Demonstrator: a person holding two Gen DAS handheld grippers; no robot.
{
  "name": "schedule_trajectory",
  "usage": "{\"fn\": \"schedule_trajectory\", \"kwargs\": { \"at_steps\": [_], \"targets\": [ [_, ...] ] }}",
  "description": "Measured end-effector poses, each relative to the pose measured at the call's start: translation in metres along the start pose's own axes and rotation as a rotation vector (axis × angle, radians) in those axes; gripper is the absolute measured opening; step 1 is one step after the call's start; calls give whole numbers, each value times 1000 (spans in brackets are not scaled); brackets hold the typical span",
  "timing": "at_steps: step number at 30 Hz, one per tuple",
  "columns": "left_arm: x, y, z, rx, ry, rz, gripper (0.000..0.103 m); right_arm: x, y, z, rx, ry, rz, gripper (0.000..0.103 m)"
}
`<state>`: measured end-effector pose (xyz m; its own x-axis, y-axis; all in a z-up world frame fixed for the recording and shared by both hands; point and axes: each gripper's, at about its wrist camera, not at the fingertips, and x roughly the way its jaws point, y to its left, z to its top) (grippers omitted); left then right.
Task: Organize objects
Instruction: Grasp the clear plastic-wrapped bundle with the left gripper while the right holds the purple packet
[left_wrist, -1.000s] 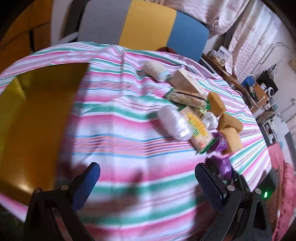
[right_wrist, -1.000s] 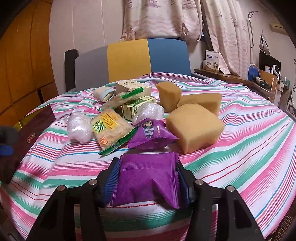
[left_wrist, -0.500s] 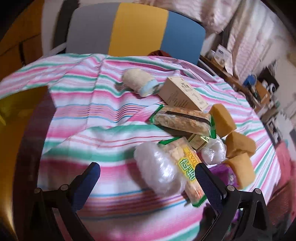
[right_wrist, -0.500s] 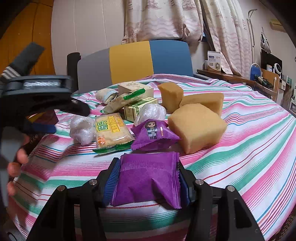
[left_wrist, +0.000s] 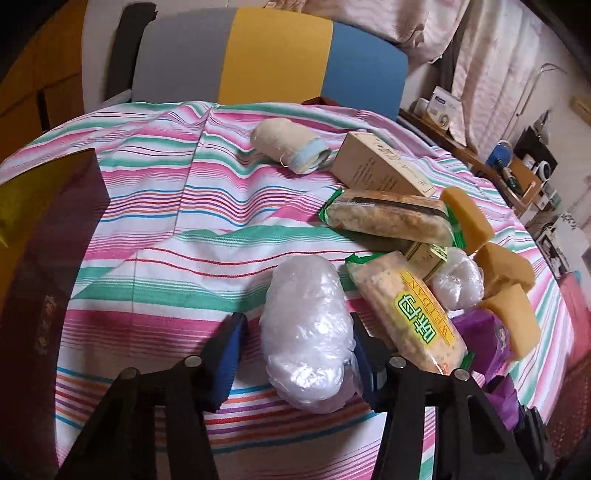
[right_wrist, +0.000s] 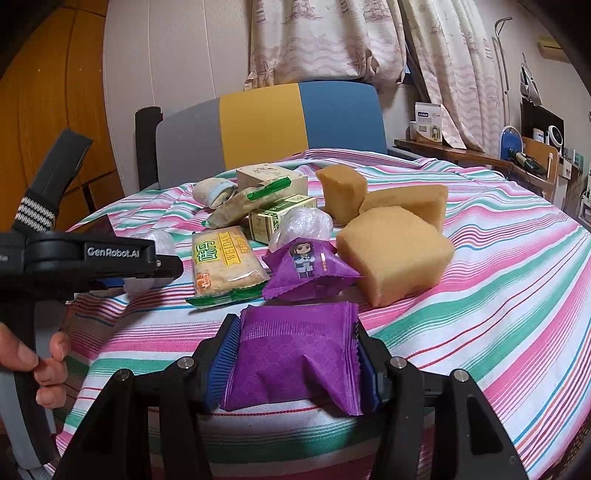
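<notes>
A clear plastic-wrapped bundle (left_wrist: 306, 332) lies on the striped tablecloth (left_wrist: 166, 229), between the blue pads of my left gripper (left_wrist: 299, 354). Its jaws are closing: the right pad touches the wrap, while a gap shows at the left pad. From the right wrist view, that left gripper (right_wrist: 155, 266) reaches in from the left, held by a hand (right_wrist: 48, 365), and partly hides the bundle (right_wrist: 164, 240). My right gripper (right_wrist: 295, 354) is shut on a purple snack packet (right_wrist: 295, 362) near the table's front edge.
A yellow cracker pack (left_wrist: 410, 314), a second purple packet (right_wrist: 306, 269), tan sponge blocks (right_wrist: 395, 251), small boxes (left_wrist: 380, 166), a long snack pack (left_wrist: 388, 219) and a cloth roll (left_wrist: 288, 144) crowd the middle. A dark box (left_wrist: 44, 258) sits left. A chair (left_wrist: 273, 55) stands behind.
My left gripper has come down and forward over the plastic-wrapped bundle, and its jaws have narrowed from wide open around it. The right gripper has kept still with its purple packet.
</notes>
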<state>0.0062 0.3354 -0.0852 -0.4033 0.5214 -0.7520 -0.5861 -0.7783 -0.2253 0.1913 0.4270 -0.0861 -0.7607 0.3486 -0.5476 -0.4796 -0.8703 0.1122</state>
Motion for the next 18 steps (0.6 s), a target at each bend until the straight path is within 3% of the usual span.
{"fn": "schedule_trajectory", "kwargs": {
  "at_steps": [11, 18],
  "targets": [
    [-17, 8, -19, 44, -49, -45, 38, 0, 1, 0, -7, -1, -6, 58],
    [-36, 13, -33, 60, -48, -51, 35, 0, 3, 0, -16, 5, -21, 57]
  ]
}}
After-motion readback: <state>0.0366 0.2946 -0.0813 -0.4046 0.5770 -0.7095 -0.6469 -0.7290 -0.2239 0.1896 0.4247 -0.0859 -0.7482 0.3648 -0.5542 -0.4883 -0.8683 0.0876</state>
